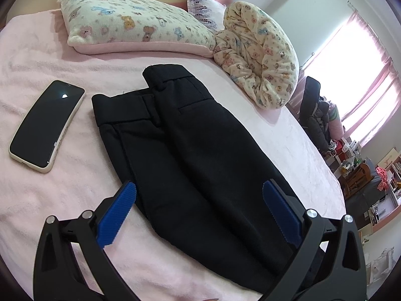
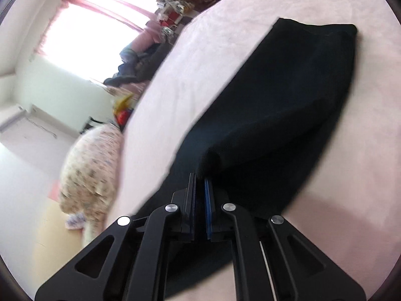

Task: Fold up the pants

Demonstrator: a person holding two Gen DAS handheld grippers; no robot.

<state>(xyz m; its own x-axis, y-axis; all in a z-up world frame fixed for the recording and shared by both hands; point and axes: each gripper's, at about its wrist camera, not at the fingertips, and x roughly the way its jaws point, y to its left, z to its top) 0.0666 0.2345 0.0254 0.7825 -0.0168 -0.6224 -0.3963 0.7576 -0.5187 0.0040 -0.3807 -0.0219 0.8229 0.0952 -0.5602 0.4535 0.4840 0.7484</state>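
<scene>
So your black fabric pants (image 1: pixel 190 148) were lying flat on the fuzzy pink blanket (image 1: pixel 50 57), long axis running from the waistband up by the teddy-print pillow (image 1: pixel 130 22) back toward you. Your right gripper (image 2: pixel 200 188) was the one actually on them: jaws pinched tight on a raised bit of the cloth at the near end, with the rest stretching straight ahead. Your left gripper (image 1: pixel 198 205) sat wide open over the leg, holding nothing. I'd guess the fold gets carried along that length.

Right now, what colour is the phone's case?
Cream or off-white, around a dark screen; the phone shows best in the left wrist view.
</scene>
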